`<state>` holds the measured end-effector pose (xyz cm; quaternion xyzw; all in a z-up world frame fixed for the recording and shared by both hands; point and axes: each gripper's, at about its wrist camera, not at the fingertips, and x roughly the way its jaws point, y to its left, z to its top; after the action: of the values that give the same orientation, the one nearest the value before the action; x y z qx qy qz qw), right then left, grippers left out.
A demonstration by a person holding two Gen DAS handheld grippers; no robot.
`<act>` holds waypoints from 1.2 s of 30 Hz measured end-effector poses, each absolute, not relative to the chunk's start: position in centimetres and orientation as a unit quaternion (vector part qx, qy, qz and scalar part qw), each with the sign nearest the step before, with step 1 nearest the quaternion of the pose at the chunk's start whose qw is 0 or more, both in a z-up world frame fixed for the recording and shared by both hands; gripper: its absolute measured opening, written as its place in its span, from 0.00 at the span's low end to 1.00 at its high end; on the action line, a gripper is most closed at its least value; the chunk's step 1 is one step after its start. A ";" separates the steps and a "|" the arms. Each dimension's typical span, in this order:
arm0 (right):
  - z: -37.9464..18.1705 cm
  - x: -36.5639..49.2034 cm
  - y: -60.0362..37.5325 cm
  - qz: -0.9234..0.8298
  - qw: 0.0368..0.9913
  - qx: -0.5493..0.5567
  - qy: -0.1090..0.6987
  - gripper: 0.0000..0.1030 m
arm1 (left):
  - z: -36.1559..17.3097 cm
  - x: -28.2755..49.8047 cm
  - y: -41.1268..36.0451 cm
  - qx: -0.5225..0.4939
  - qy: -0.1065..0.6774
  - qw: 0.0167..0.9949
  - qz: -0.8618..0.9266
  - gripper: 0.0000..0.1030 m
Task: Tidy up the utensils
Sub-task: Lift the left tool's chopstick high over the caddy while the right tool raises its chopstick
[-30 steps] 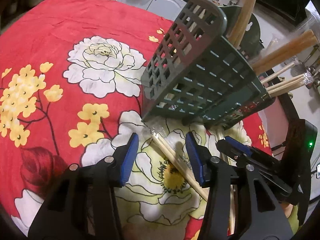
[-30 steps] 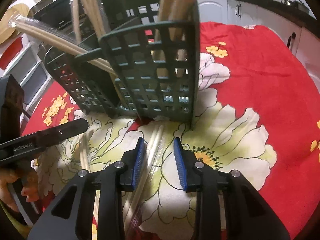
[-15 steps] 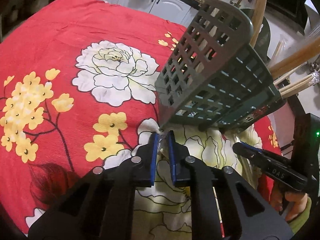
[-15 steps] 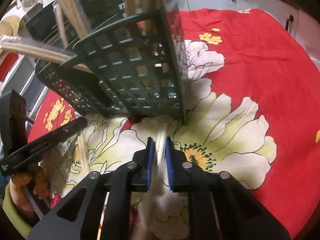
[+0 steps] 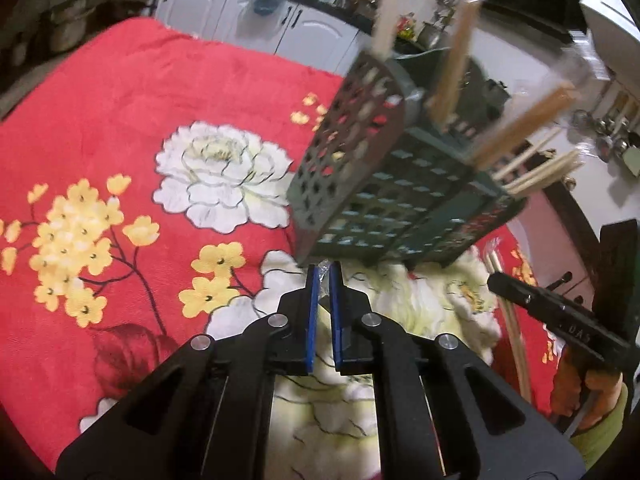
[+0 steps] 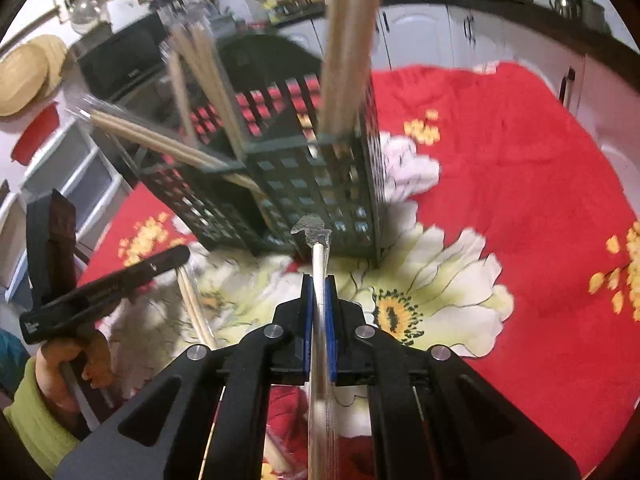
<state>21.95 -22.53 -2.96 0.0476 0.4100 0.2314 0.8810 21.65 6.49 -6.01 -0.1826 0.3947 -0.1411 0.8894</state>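
Two grippers, both closed on a load. Your right gripper (image 6: 319, 300) pinches a cellophane-wrapped pair of pale wooden chopsticks (image 6: 320, 264), tip and crinkled wrapper end poking out ahead of the blue pads, aimed at the base of the dark green slotted plastic utensil caddy (image 6: 304, 176). Your left gripper (image 5: 325, 280) has its jaws nearly together on a scrap of clear wrapper; whether sticks sit inside that grip, you cannot tell from here.

Caddy stands on the red floral tablecloth (image 5: 120, 120), toward its far edge, already stuffed with wrapped chopstick bundles (image 6: 348, 40) leaning out at several angles. One more loose pair of chopsticks (image 6: 192, 304) lies on the cloth near the caddy's foot.

Suggested handling: lift before you advance. The tip sits low against the caddy wall, so raise it above the rim, tilt the pair toward vertical, then lower into a compartment gap between the leaning bundles. Keep the pinch firm; cellophane likely slides. Release only once the lower end bottoms out.
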 end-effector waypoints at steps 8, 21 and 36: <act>0.6 19.1 -23.5 0.243 0.902 0.048 0.353 0.06 | -2.0 18.8 4.4 -0.166 0.353 0.904 -0.177 0.02; 4.2 15.4 -23.8 0.210 0.941 0.015 0.267 0.06 | 2.6 16.9 0.0 -0.133 0.309 0.912 -0.234 0.02; 8.0 13.2 -25.9 0.199 0.959 0.019 0.201 0.06 | 6.7 16.2 -3.7 -0.113 0.271 0.911 -0.290 0.02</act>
<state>13.22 -25.93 8.03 0.0193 0.2014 0.1994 0.9588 16.16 -3.72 6.69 -0.1126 0.2714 -0.2899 0.9108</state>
